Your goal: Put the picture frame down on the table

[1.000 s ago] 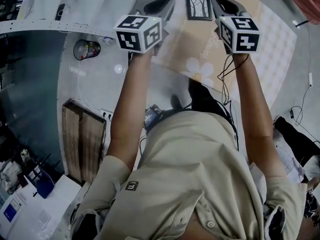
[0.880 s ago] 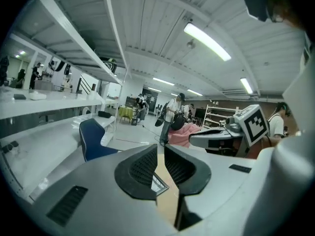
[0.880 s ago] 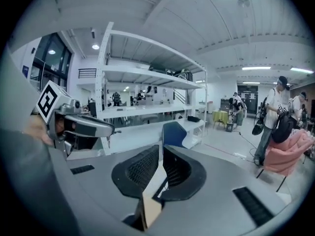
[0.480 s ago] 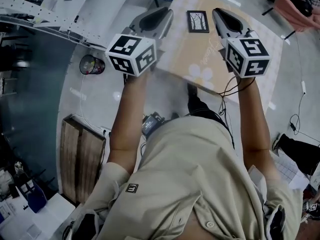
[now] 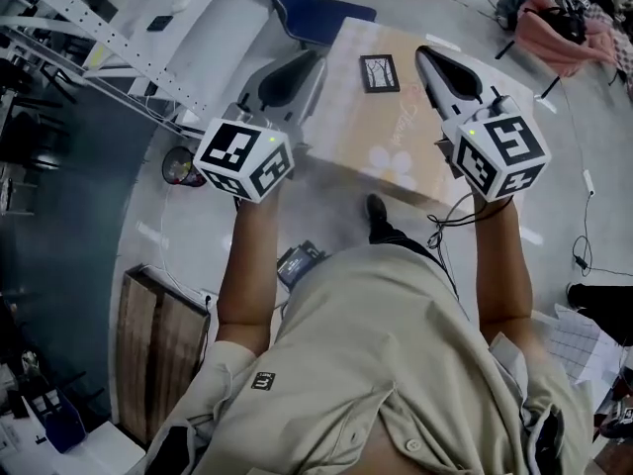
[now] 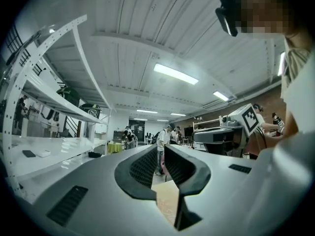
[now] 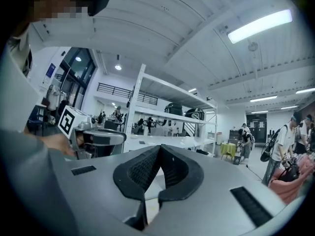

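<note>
Change over the last second: both grippers sit further back from the picture frame than a second ago, when they flanked it closely. The person appears to be stepping back from the table.

Left to right:
- Left gripper (image 5: 297,67): off the table's left edge. Its jaws are a narrow gap apart and only the room shows between them. The gap is small, so "barely apart" is the fair reading.
- Picture frame (image 5: 380,72): lies flat on the tan table (image 5: 346,107), near its far edge. It is clear of both grippers and touches neither.
- Right gripper (image 5: 427,59): over the table just right of the frame, with its jaw tips together and nothing held.

Judgement: the frame is down and released, so the task looks complete.

Count:
- picture frame: 1
- table: 1
- grippers: 2
- marker cubes: 2, left (image 5: 243,158) and right (image 5: 499,154)
- blue chair (image 5: 302,3) beyond the table: 1
</note>
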